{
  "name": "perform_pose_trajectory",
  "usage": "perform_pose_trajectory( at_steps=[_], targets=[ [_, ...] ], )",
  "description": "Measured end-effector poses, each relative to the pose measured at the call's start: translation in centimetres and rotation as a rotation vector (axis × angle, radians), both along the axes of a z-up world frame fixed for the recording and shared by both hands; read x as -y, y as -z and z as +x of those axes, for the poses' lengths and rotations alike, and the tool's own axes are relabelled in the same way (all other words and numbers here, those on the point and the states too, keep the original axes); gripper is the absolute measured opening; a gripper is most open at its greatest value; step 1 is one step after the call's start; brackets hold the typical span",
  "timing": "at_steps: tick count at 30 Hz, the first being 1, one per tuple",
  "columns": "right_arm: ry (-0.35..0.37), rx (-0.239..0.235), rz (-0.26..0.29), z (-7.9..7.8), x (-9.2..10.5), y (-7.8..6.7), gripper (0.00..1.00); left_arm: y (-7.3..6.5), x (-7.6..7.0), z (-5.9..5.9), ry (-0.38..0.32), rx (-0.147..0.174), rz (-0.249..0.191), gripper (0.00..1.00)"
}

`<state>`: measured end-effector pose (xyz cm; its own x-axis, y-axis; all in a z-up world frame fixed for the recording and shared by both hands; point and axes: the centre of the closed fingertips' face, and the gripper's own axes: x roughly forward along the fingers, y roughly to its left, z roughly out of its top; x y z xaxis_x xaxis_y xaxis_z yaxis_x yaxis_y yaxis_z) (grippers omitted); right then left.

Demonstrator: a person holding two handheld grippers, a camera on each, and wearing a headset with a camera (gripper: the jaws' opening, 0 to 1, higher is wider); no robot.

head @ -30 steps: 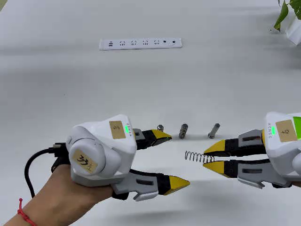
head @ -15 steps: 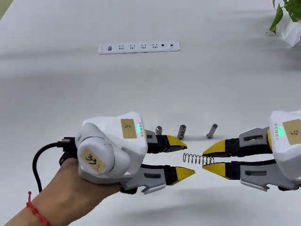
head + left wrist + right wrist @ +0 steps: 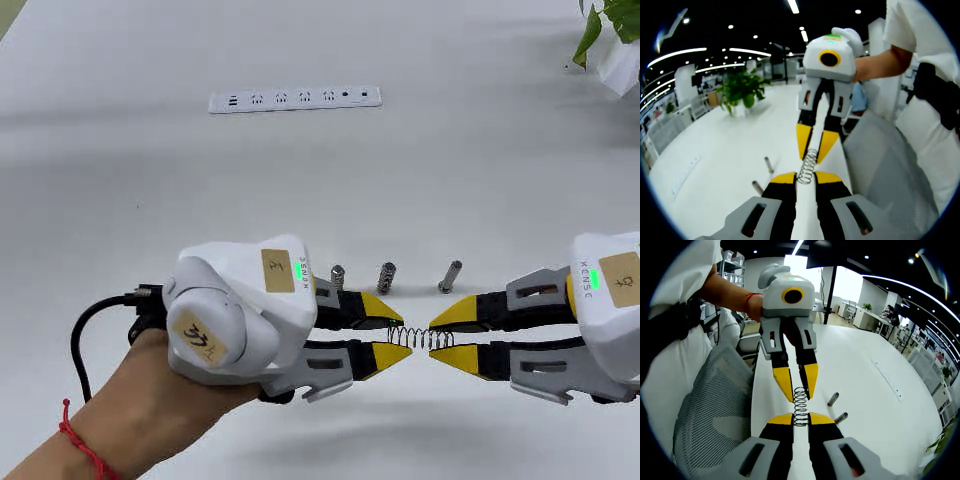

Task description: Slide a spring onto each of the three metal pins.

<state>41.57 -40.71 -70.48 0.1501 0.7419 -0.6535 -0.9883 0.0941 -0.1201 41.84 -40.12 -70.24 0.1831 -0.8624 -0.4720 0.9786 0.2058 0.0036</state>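
Head view, my findings from largest to smallest. The white tabletop (image 3: 480, 160) carries the work, and both of my tools hang above its near part.

My left gripper (image 3: 398, 336) points right and my right gripper (image 3: 440, 338) points left, so the two meet tip to tip. The right jaws are clenched on one end of the loose spring. The left jaws are drawn in close around the other end. Whether they pinch it or only flank it, I cannot tell.

Three pins sit in a row on the tabletop just beyond the tips. The left pin (image 3: 337, 275) is bare, the middle pin (image 3: 386, 277) carries a coil, and the right pin (image 3: 451, 276) is bare. I judge one of three done. Whether the pins lie flat or stand tilted is not clear to me.

The loose spring (image 3: 420, 338) is off the tabletop and bridges the two sets of jaws. Its long axis runs left to right, parallel to the row of pins and on the near side of it.

The deciding relation is that the pins slant away from me, across the spring's axis. In my judgement, an open end of the spring must be turned to face a bare pin before it can slide on. The left pin is nearer my left jaws and the right pin is nearer my right.
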Motion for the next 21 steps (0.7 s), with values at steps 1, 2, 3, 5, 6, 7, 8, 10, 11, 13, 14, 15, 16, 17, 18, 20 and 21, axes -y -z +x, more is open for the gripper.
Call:
perform_pose_trajectory(
  at_steps=[1,2,3,5,6,7,8,10,11,13,14,15,16,17,18,20,21],
  targets=[
    [-0.002,0.0,0.0,-0.02,-0.02,-0.02,0.12,0.04,-0.02,-0.02,0.001,-0.001,0.001,0.14],
    [-0.004,0.0,-0.001,-0.02,-0.03,-0.03,0.12,0.08,-0.03,-0.03,0.002,-0.001,0.003,0.14],
    [-0.007,0.0,-0.002,-0.05,-0.04,-0.09,0.12,0.15,-0.05,-0.09,0.01,0.004,0.009,0.14],
    [-0.013,0.001,-0.003,-0.09,-0.07,-0.19,0.12,0.24,-0.06,-0.17,0.016,0.006,0.016,0.13],
    [-0.018,0.0,-0.005,-0.13,-0.09,-0.24,0.12,0.34,-0.11,-0.24,0.022,0.007,0.022,0.12],
    [-0.021,0.0,-0.006,-0.19,-0.11,-0.27,0.12,0.32,-0.08,-0.26,0.022,0.005,0.019,0.12],
    [-0.026,0.003,-0.011,-0.22,-0.11,-0.27,0.12,0.31,-0.08,-0.28,0.024,0.004,0.02,0.12],
    [-0.029,0.002,-0.015,-0.28,-0.1,-0.26,0.12,0.3,-0.05,-0.33,0.028,0.003,0.021,0.12],
    [-0.032,0.002,-0.017,-0.33,-0.1,-0.28,0.12,0.37,-0.04,-0.41,0.039,0.01,0.028,0.12],
    [-0.039,0.001,-0.021,-0.5,-0.17,-0.35,0.12,0.54,-0.01,-0.61,0.054,0.016,0.046,0.12],
    [-0.043,0.0,-0.026,-0.57,-0.18,-0.36,0.12,0.59,0.01,-0.68,0.06,0.019,0.052,0.12],
    [-0.048,0.003,-0.031,-0.63,-0.18,-0.37,0.12,0.62,0.04,-0.74,0.064,0.02,0.054,0.12],
    [-0.055,0.006,-0.038,-0.69,-0.19,-0.39,0.12,0.72,0.04,-0.82,0.071,0.019,0.059,0.12],
    [-0.058,0.007,-0.039,-0.72,-0.21,-0.42,0.12,0.76,0.04,-0.83,0.073,0.02,0.062,0.12],
    [-0.059,0.007,-0.04,-0.73,-0.22,-0.44,0.12,0.8,0.04,-0.86,0.075,0.02,0.066,0.12],
    [-0.062,0.007,-0.043,-0.76,-0.25,-0.51,0.12,0.95,0.0,-0.97,0.087,0.027,0.078,0.12],
    [-0.063,0.007,-0.043,-0.8,-0.28,-0.55,0.12,0.99,0.0,-0.99,0.089,0.028,0.081,0.12]
  ],
)
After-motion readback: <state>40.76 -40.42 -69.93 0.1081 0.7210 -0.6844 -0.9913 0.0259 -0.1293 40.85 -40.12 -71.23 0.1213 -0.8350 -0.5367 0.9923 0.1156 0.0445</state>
